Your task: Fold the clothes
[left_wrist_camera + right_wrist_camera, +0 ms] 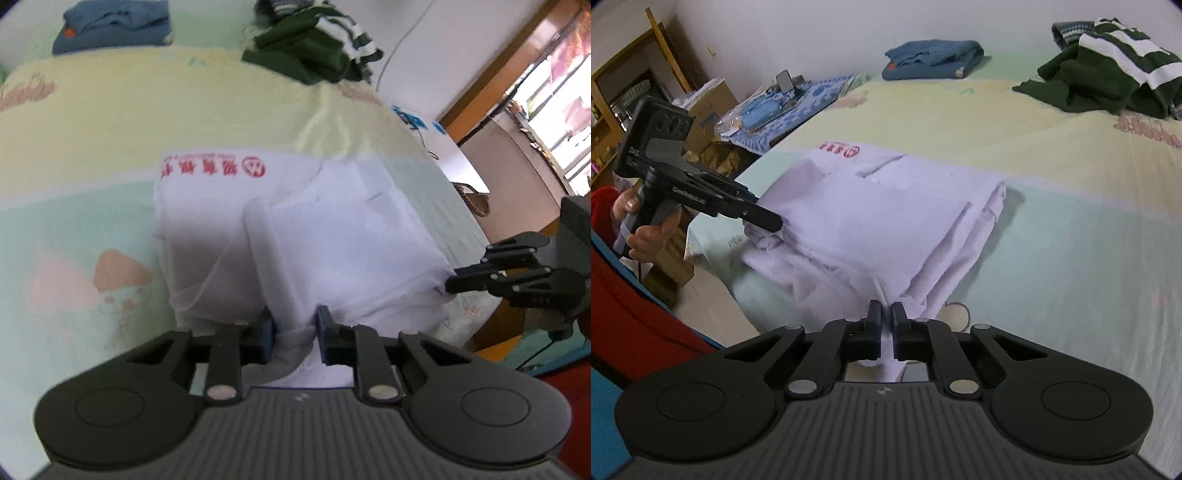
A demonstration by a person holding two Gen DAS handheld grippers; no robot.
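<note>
Left gripper (pixel 294 334): jaws closed on a bunched near edge of the white garment (pixel 332 236), cloth pinched between the blue pads. Seen from the right wrist view (pixel 775 223), its black fingers bite the garment's left corner; a hand (pixel 646 232) holds its handle beside a red sleeve (pixel 631 314).

Right gripper (pixel 885 319): jaws nearly together, clamped on a fold of the same garment's (pixel 886 221) near edge, white fabric passing between the pads. In the left wrist view (pixel 454 282) its fingers grip the garment's right corner.

White garment: partly folded in layers, lying on the bed near its front edge, near hem lifted by both grippers. Red printed lettering (pixel 214 166) along its far edge.

Bed sheet (pixel 92 221): pale green and yellow, with faint cartoon prints.

Blue clothing (pixel 934 59): folded pile at the far side of the bed, well apart from the white garment.

Dark green clothing with white stripes (pixel 1108 77): loose heap at the far side of the bed.

Side surface with blue patterned cloth (pixel 798 107): beside the bed, holding small items, blurred.

Cardboard boxes (pixel 709 107): on the floor beside the bed.
</note>
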